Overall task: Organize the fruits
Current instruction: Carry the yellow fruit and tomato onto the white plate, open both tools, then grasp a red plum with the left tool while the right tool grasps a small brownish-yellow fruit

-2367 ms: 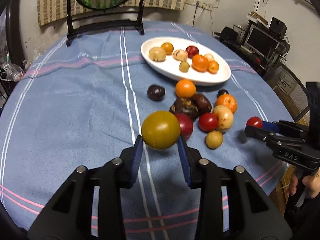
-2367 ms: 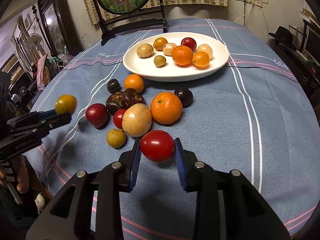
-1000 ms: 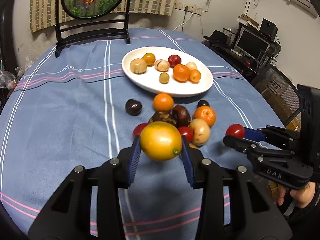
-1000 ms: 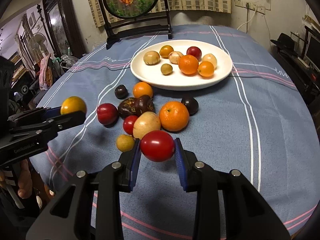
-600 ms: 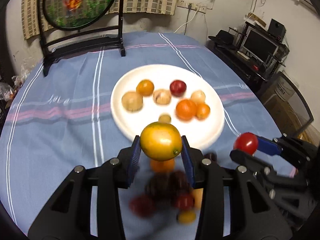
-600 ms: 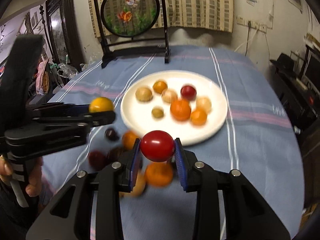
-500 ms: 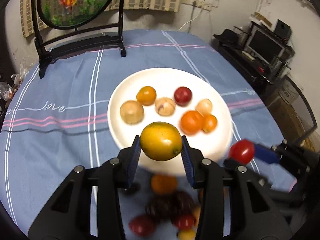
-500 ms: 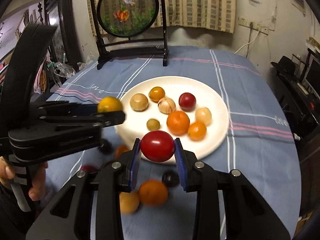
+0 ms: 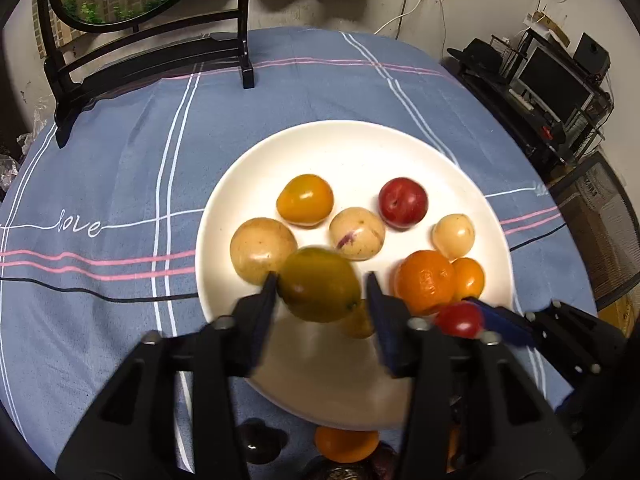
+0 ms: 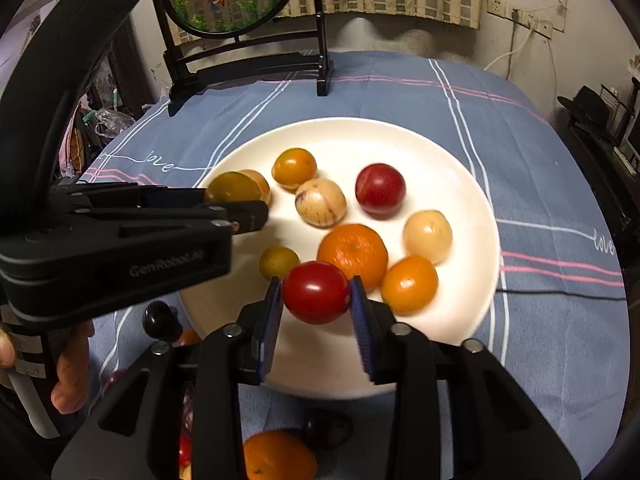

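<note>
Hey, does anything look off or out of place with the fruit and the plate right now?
Nothing looks spilled or damaged. The oddest sight is two fruits in mid-release above the white plate: the yellow-green fruit between the opening left gripper, and the red tomato between the opening right gripper.

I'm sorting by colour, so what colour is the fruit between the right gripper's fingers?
Glossy red: the small tomato-like fruit, clearest in the right wrist view.

"love" on the tablecloth (image 9: 120,184); "GenRobot.AI" on the left tool (image 10: 256,216).
</note>
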Tool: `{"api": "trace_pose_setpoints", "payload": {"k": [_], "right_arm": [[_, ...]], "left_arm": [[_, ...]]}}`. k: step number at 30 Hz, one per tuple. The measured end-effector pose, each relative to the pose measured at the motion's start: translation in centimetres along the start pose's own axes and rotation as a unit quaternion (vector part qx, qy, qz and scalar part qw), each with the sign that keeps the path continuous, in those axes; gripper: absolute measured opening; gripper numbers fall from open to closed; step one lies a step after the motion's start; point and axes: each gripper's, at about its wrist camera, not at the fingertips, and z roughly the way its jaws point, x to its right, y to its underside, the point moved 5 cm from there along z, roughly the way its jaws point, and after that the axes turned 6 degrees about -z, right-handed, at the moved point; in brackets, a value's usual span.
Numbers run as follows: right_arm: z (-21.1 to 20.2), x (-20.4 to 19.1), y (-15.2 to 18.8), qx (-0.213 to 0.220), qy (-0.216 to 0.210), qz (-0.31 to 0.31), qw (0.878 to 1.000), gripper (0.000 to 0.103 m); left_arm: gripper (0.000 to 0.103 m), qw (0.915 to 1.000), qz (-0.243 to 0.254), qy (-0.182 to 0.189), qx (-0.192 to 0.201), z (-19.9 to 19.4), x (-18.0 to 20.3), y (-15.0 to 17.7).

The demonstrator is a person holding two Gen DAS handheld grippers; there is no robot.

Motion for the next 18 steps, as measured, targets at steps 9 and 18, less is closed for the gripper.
{"api": "trace_pose_setpoints", "payload": {"k": [9,18], "right_arm": [[-5.0,1.0,1.6,0.027,0.022,0.025,0.999,0.068],[-10.6,-2.6,7.2,0.041,0.023,0.01,0.999,0.091]], "left_arm": [[0.09,0.9963,0.01,-0.011,0.085,-8.2,-0.7,2.5],[0.093,0.9938,-0.001,-0.021,0.109,-12.5,-2.4,11.9]]}}
